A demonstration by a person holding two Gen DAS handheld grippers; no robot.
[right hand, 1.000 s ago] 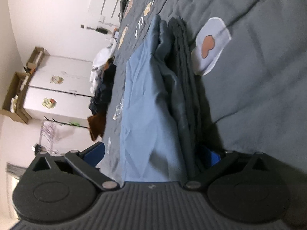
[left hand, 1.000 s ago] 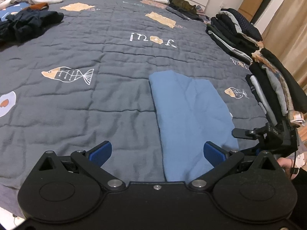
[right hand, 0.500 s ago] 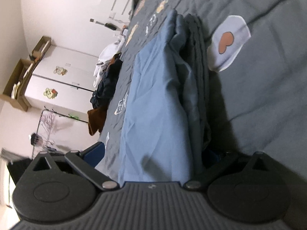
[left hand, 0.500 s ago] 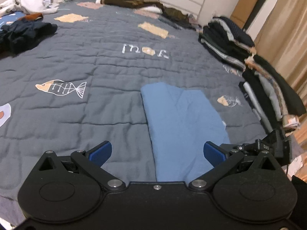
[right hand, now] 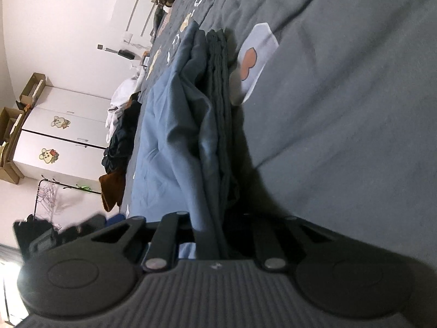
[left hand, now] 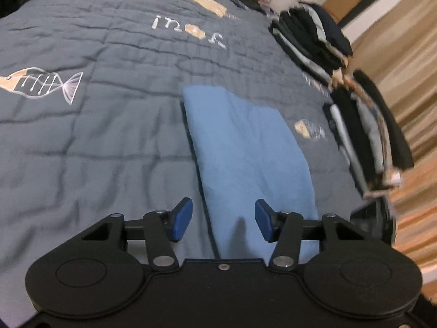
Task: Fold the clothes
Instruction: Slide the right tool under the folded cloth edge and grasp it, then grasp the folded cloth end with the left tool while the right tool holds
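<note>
Blue garment (left hand: 245, 147): both your grippers are now closing on its near edge.
Left gripper (left hand: 222, 222) narrows from full spread, hem between pads; right gripper (right hand: 215, 235), at 3 o'clock, pinches cloth: lift next.

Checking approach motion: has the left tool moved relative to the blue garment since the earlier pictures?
Yes. The left tool has come closer and lower over the blue garment; the fish print slid toward the left edge. Its jaws are closing around the near edge.
</note>
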